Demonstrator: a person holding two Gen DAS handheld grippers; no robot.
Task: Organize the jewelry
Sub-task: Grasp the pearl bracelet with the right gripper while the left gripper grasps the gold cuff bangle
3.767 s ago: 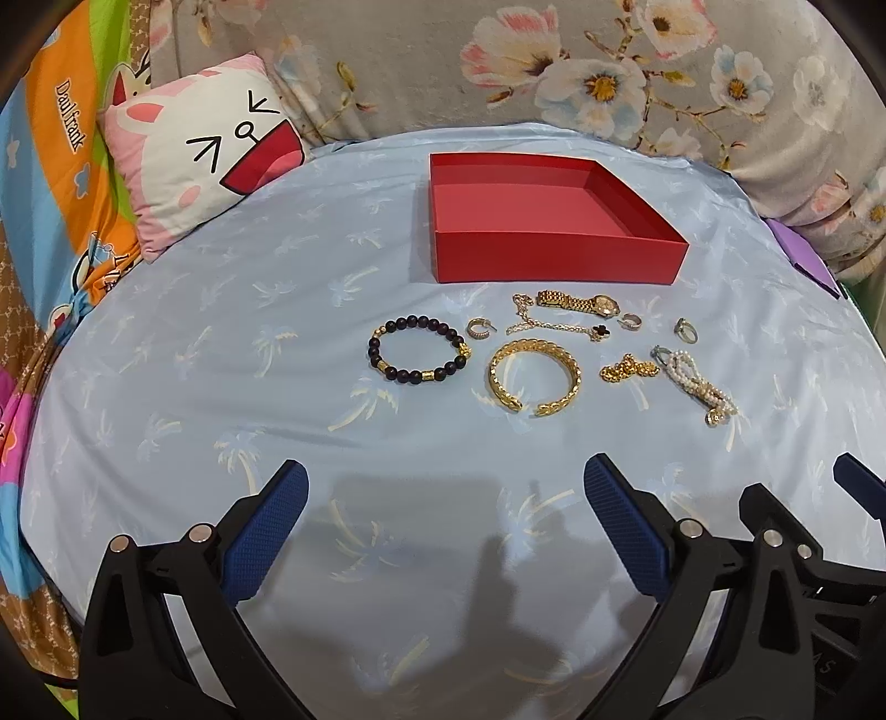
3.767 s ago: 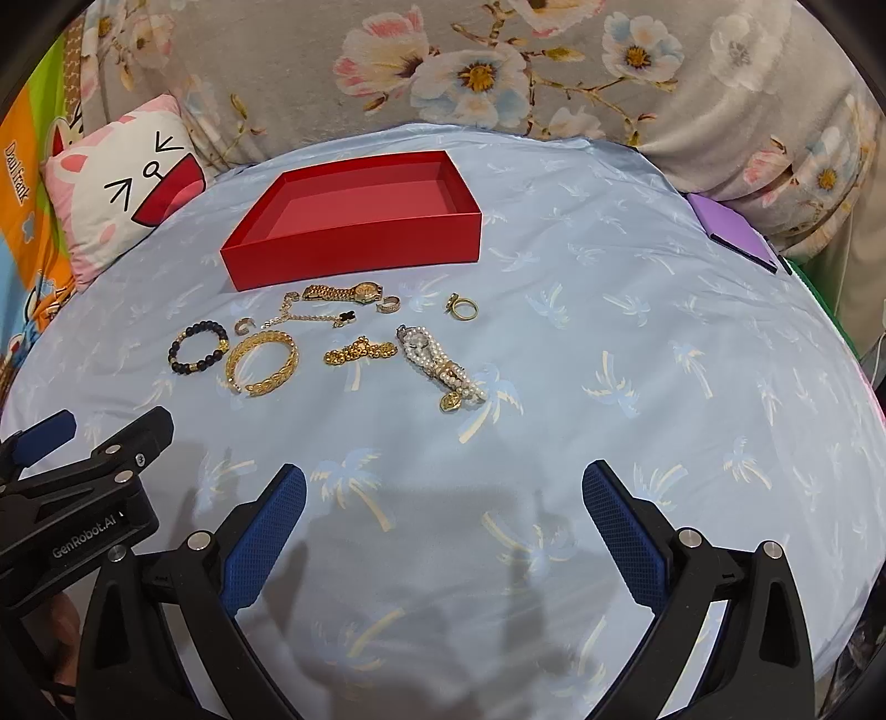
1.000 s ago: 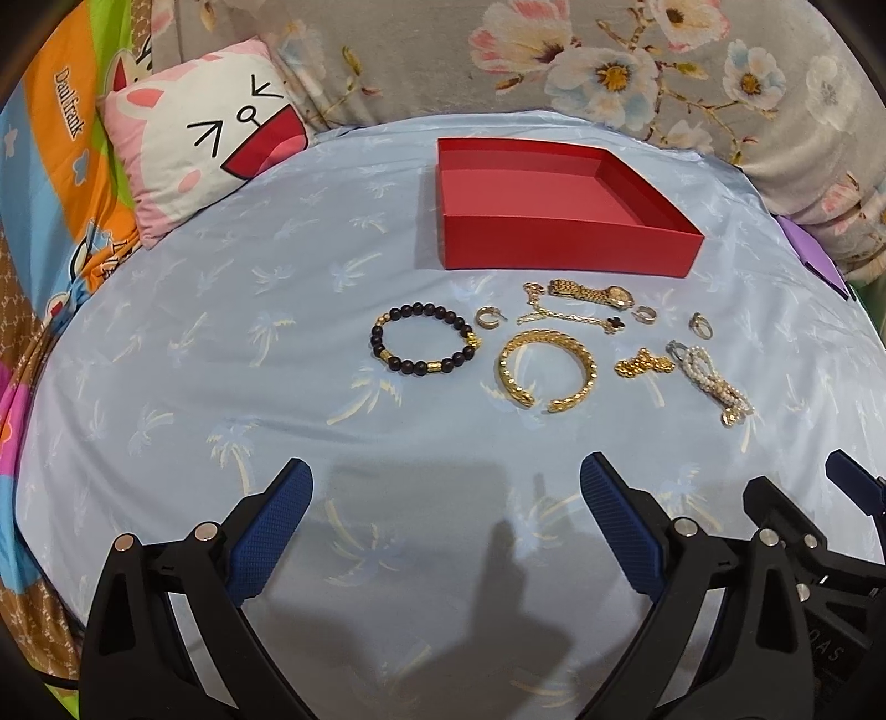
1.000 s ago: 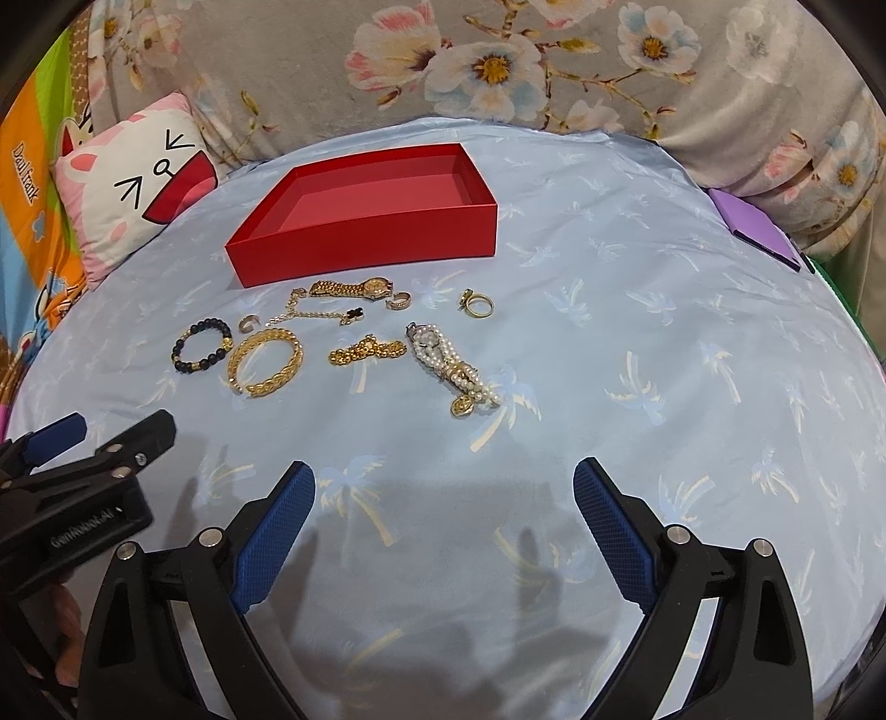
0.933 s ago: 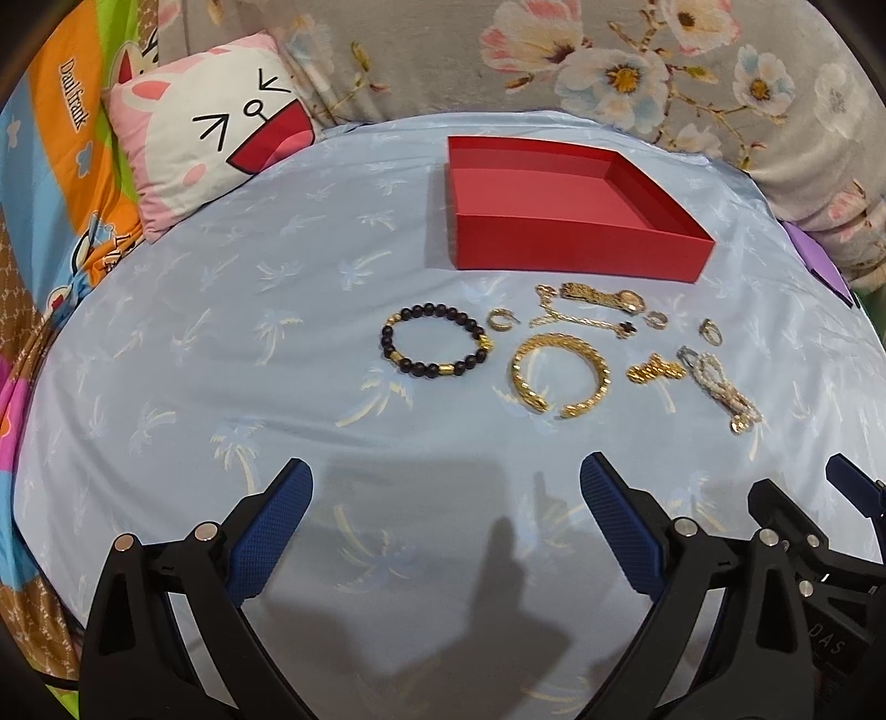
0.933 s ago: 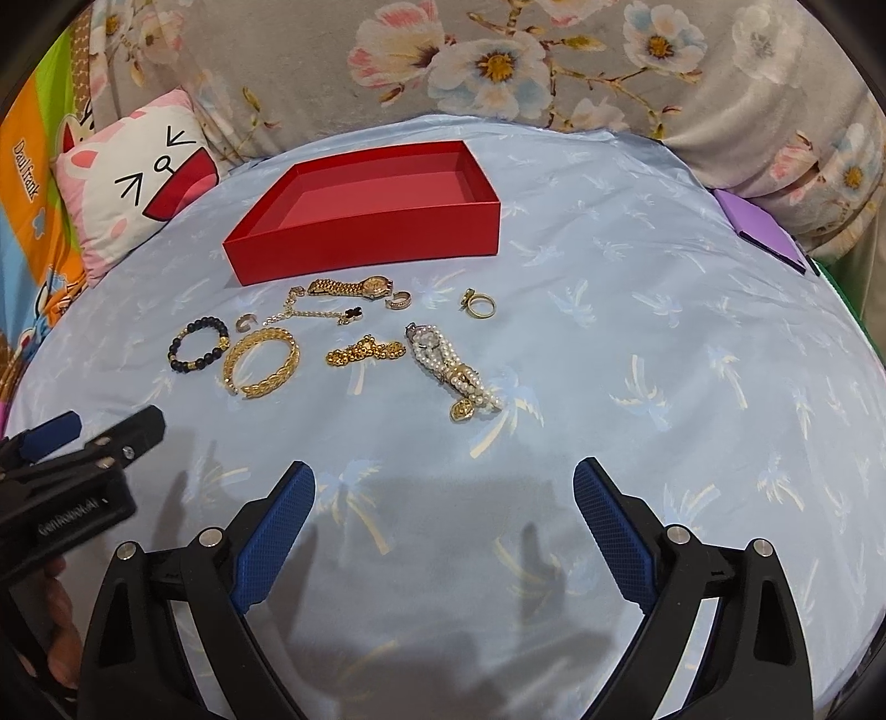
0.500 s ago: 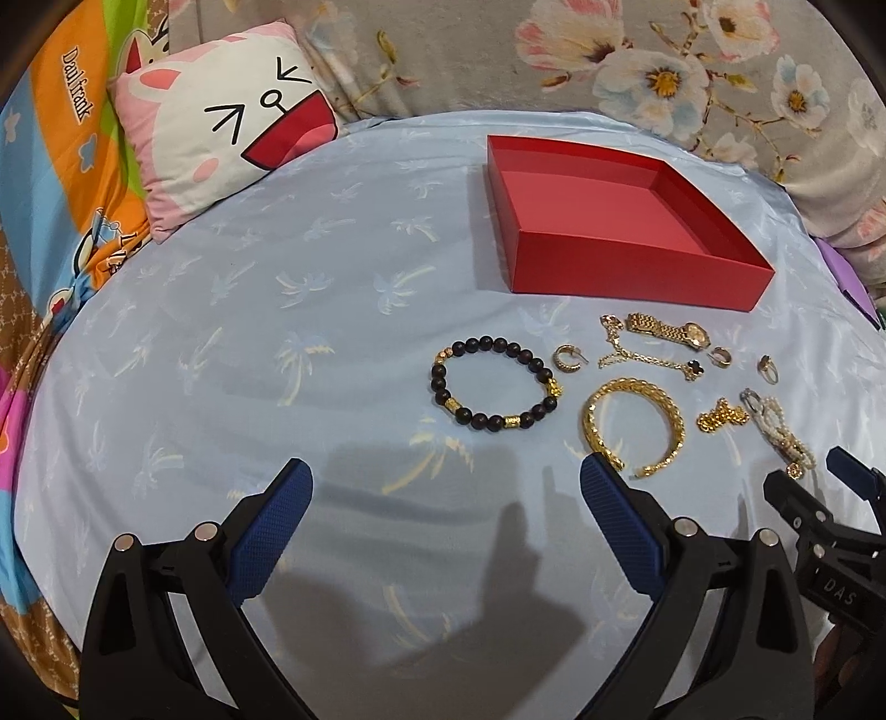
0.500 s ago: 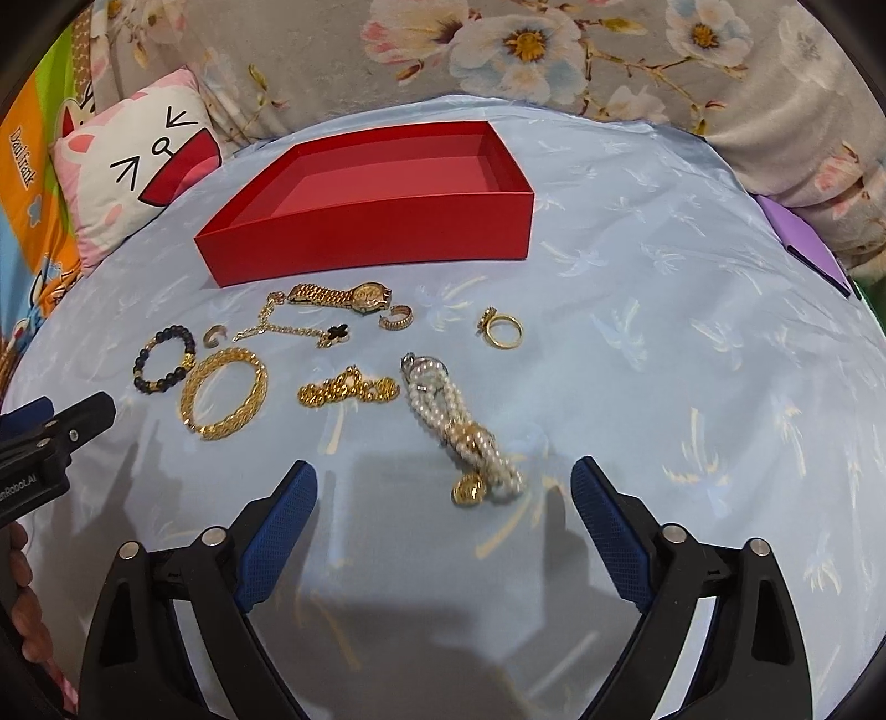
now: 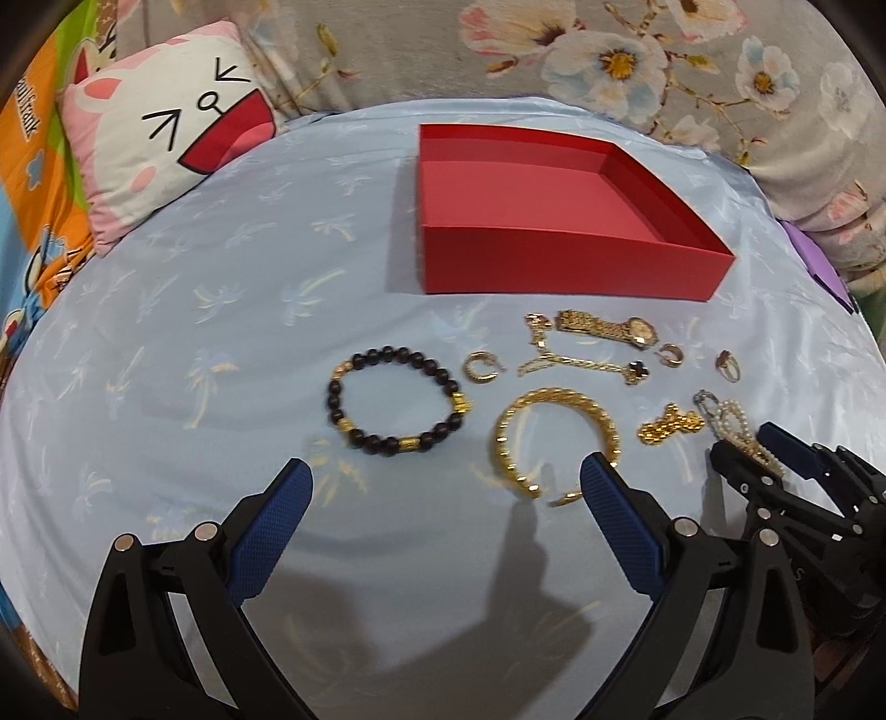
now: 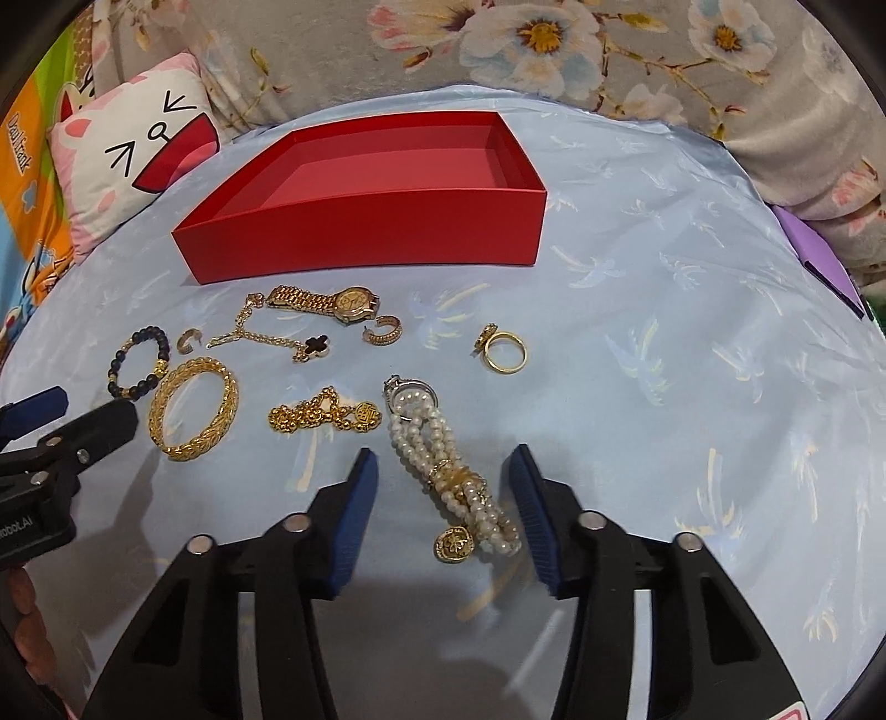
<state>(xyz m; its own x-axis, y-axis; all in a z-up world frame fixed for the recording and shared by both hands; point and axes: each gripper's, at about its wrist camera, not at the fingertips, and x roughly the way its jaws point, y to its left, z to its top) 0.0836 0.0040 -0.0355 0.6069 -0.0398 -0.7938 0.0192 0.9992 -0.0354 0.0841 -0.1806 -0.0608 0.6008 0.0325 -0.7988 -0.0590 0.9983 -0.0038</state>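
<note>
Jewelry lies in front of an empty red box (image 10: 360, 232) on a blue cloth. My right gripper (image 10: 443, 471) straddles the pearl bracelet (image 10: 426, 437). Its jaws are closing, and the blue pads (image 10: 360, 487) still stand clear of the pearls. My left gripper (image 9: 446, 476) is open just short of the dark bead bracelet (image 9: 398, 399) and the gold bangle (image 9: 554, 437), with nothing between its fingers. A gold watch (image 10: 332, 302), a gold ring (image 10: 504, 351), a clover chain (image 10: 277, 338) and a gold chain bundle (image 10: 326, 415) lie loose. In the left wrist view the right gripper (image 9: 747, 443) sits over the pearls.
A cat-face pillow (image 9: 160, 133) lies at the back left and a floral cushion (image 10: 554, 44) runs along the back. A purple object (image 10: 814, 249) sits at the right edge of the cloth. Two small hoop earrings (image 10: 382, 329) lie near the watch.
Both grippers have come forward and lower toward the jewelry. The right jaws have narrowed from wide open to either side of the pearl bracelet. The left jaws stay wide.
</note>
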